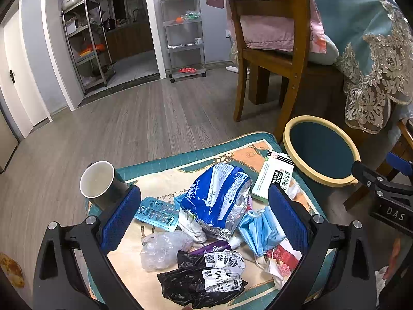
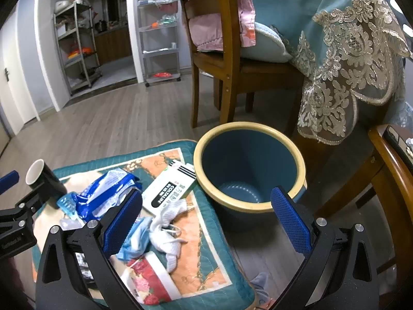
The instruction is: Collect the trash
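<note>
Trash lies on a patterned cushion [image 1: 160,180]: a blue wrapper [image 1: 219,193], a blister pack [image 1: 157,213], a clear bag [image 1: 162,250], a black bag [image 1: 196,284], a blue face mask [image 1: 260,230], a white medicine box [image 1: 273,178] and a black paper cup [image 1: 100,183]. A blue bin with a cream rim [image 2: 247,165] stands empty on the floor right of the cushion. My left gripper [image 1: 204,199] is open above the trash pile. My right gripper [image 2: 206,201] is open, between the cushion's edge and the bin. White tissue [image 2: 167,230] lies by the mask [image 2: 136,240].
A wooden chair [image 2: 214,72] with pink cushions stands behind the bin. A table with a lace-trimmed teal cloth [image 2: 348,51] is at the right. Another wooden chair's edge [image 2: 387,170] is at the far right. Metal shelves [image 1: 85,44] stand across the wooden floor.
</note>
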Demonstrator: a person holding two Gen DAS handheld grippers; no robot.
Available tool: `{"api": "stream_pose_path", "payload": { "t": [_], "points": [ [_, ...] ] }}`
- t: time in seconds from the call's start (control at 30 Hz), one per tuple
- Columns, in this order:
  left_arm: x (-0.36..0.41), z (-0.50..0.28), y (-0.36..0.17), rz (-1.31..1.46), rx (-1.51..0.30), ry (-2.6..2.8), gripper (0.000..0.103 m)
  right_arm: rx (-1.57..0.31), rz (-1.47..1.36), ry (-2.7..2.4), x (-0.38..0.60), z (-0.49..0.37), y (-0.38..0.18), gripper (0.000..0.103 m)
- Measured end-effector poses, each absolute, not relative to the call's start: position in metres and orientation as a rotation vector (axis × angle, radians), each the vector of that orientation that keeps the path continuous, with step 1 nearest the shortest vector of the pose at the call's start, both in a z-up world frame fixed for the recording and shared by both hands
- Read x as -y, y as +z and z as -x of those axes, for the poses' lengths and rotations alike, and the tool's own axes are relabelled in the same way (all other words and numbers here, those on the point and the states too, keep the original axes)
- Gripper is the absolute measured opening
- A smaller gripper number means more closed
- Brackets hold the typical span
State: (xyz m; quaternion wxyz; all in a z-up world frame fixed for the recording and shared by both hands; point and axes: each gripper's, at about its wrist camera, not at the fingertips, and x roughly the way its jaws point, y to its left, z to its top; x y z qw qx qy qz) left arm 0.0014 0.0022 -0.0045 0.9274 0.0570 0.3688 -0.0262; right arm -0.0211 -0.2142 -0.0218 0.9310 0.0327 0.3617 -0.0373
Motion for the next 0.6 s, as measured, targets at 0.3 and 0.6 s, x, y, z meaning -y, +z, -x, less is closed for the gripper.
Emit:
{"api": "stream_pose_path", "payload": {
  "t": [0.3, 0.6],
  "points": [
    [-0.0013, -0.0018, -0.0031, -0.116, -0.758, -0.051, 0.097, -0.742, -0.065, -0.084, 0.2161, 0.0206, -0.0217, 0.099],
    [-0.0019, -0.0017, -0.0031, -0.113, -0.762, -0.051, 0.097, -0.741, -0.063, -0.088, 0.2167, 0.0201, -0.0223, 0.099]
  ]
}}
